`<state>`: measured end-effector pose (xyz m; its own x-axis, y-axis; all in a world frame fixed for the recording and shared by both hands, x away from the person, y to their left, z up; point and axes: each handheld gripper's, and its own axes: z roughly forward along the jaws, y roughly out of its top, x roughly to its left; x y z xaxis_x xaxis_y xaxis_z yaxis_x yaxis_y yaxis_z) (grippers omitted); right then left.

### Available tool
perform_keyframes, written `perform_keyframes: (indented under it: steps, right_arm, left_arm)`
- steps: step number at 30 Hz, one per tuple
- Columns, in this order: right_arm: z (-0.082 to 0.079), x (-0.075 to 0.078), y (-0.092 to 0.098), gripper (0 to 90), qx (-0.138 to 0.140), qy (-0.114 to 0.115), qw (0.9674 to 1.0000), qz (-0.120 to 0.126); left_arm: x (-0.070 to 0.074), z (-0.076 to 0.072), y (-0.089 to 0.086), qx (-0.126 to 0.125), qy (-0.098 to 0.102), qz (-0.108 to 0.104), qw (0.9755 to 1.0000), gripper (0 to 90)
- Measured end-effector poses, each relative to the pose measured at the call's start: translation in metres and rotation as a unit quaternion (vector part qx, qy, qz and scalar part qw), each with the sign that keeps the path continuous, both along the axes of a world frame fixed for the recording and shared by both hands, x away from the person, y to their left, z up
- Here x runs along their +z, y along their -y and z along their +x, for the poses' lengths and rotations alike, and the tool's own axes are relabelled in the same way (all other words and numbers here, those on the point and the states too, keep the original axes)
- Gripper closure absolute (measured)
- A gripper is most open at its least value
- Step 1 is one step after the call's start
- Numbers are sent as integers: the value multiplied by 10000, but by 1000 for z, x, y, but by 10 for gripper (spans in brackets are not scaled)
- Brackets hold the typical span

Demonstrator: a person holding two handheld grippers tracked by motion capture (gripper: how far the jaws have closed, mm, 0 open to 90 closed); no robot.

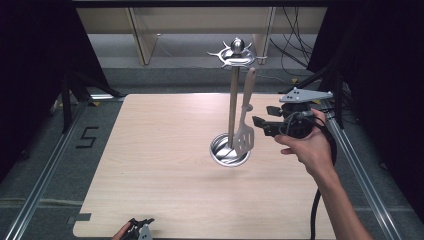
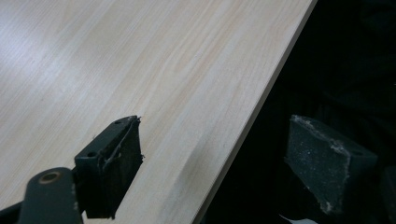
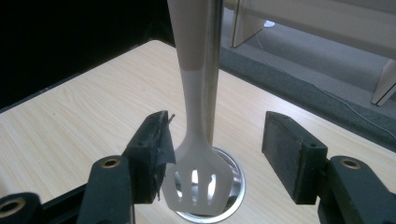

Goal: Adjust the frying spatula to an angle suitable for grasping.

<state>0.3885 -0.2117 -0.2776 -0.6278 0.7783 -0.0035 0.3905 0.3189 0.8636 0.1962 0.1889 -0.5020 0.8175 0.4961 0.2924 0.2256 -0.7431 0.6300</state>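
A metal utensil stand [image 1: 233,105] rises from a round base [image 1: 229,150] right of the table's middle, with hooks around its top. A pale slotted spatula [image 1: 244,135] hangs from one hook, its blade just above the base. My right gripper [image 1: 264,116] is held level just right of the spatula, open. In the right gripper view the spatula [image 3: 198,177] hangs between the jaws in front of the stand's pole [image 3: 214,70]. The left pad [image 3: 156,149] is close beside the blade, the right pad stands well clear. My left gripper [image 1: 140,227] rests at the table's near edge, open [image 2: 217,149] with nothing between its jaws.
The light wooden table [image 1: 165,150] is bare around the stand. Dark curtains flank both sides. Metal rails run along the floor left and right, and cables lie at the back right. The right gripper's cable trails off the table's near right corner.
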Motion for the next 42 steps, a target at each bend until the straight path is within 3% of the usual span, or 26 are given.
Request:
perform_keyframes:
  steps: [3,10,12,19,22,37,40,42]
  right_arm:
    - [-2,-2,5,415,7,101,9999,-47]
    - [-8,-12,12,401,28,49,10000,64]
    - [-9,-16,14,397,32,147,9999,39]
    - [-18,-33,16,383,0,168,9998,137]
    - [-21,-45,17,383,136,159,9995,241]
    - [-32,-80,19,382,105,24,9983,568]
    - [-34,-86,21,383,144,83,9985,512]
    - [-35,-89,20,382,209,-11,9985,507]
  left_arm:
    - [0,0,0,-8,12,3,10000,176]
    - [0,0,0,30,46,15,10000,176]
    - [0,0,0,18,22,-8,10000,176]
    - [-1,0,0,29,26,-2,10000,177]
    - [-1,1,0,51,32,24,10000,177]
    - [-2,1,1,21,-19,-24,10000,177]
    - [-2,1,1,38,-4,-16,10000,176]
    - [-1,0,1,16,10,22,10000,177]
